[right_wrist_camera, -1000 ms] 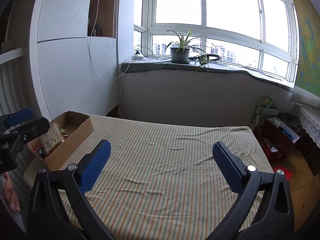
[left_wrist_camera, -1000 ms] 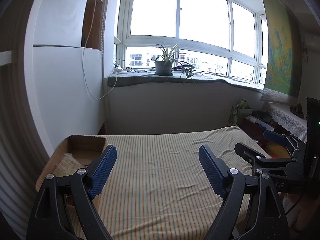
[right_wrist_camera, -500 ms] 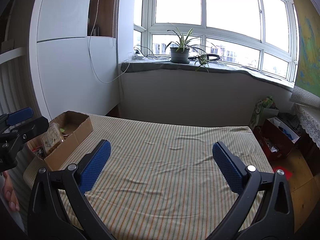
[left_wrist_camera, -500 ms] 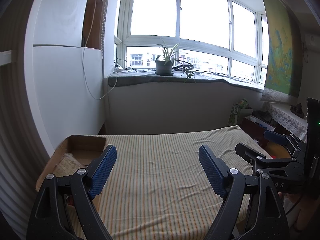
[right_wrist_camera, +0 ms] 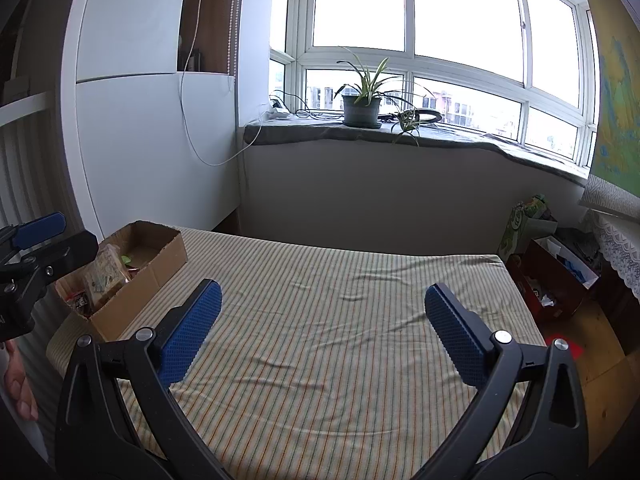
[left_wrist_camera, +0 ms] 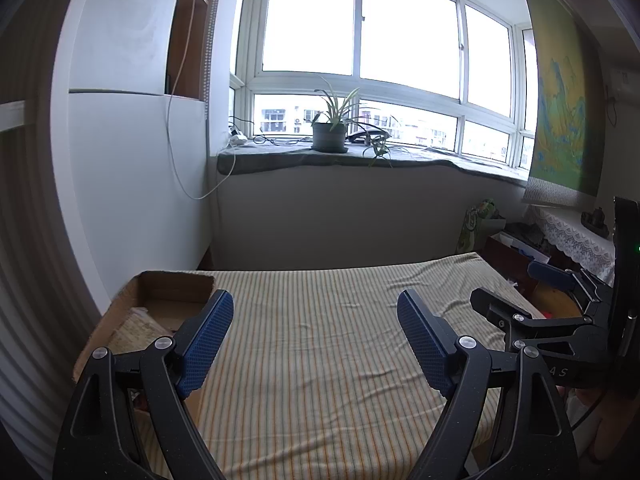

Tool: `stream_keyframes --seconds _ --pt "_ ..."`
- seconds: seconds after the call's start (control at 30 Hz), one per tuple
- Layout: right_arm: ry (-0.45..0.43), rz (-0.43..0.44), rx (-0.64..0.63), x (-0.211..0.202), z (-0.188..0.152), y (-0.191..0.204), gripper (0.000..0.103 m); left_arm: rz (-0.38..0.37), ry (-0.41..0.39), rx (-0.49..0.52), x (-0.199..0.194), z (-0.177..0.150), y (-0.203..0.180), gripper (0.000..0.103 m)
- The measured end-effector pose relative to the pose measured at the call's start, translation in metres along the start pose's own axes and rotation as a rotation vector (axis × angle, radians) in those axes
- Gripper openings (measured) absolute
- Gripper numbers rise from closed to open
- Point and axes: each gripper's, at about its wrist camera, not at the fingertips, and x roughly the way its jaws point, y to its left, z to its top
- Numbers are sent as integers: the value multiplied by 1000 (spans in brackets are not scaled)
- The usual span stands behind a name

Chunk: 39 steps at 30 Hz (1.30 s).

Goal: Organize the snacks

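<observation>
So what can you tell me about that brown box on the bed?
The cardboard box is plain brown, open at the top, with rough, slightly torn edges. It sits flat on the striped bedcover at the bed's left edge, close to the white cupboard. Inside are several snack packets, some standing against the near end; part of the bottom is bare. No hand-held gripper touches it.

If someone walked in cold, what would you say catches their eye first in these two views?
Probably the bright window with the potted plant on its sill, straight ahead. Below it spreads the striped bedcover, bare apart from a cardboard box of snacks at its left edge, with both open claws hovering empty in front.
</observation>
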Motion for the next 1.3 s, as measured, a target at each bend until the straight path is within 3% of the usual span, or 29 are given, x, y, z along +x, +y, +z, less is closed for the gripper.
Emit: stream_keyframes --seconds 0.63,0.77,1.3 --pt "-1 3 0 -1 2 -1 103 6 0 -3 -2 0 2 84" --pt "1 4 0 -1 2 -2 103 11 21 -13 0 0 3 102" --pt "11 7 -3 0 -1 0 103 29 21 -42 -3 -2 7 102"
